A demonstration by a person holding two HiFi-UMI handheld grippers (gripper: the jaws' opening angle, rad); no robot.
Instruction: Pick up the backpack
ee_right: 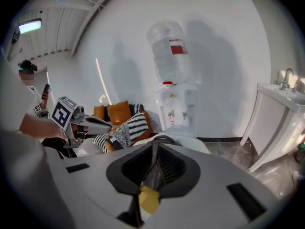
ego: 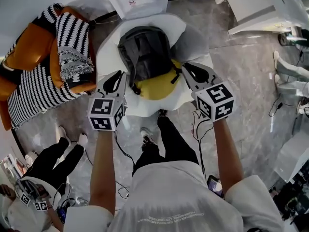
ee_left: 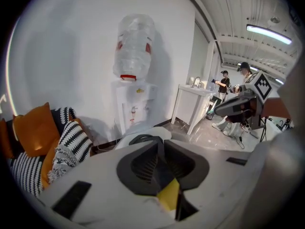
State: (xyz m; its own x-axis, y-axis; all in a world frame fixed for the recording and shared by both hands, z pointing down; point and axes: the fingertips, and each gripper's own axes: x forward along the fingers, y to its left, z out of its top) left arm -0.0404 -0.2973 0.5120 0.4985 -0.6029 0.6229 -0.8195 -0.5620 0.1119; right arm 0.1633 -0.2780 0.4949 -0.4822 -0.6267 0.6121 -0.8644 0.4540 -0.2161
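A grey backpack (ego: 145, 52) with a yellow lower part (ego: 155, 88) lies on a round white seat (ego: 110, 47). My left gripper (ego: 117, 76) hovers at the backpack's left side, and my right gripper (ego: 186, 67) at its right side by a strap. Through the left gripper (ee_left: 161, 144) a narrow gap between the jaws shows dark fabric and the yellow part (ee_left: 169, 194); nothing is pinched. The right gripper (ee_right: 153, 149) has its jaws only a slit apart, with grey fabric (ee_right: 153, 176) and yellow visible below.
A sofa with orange cushions and a striped pillow (ego: 72, 47) stands left of the seat. A water dispenser (ee_left: 134, 104) is against the wall behind. A white sink cabinet (ego: 260, 8) stands to the right. A seated person (ego: 48, 163) is at lower left, with cables on the floor.
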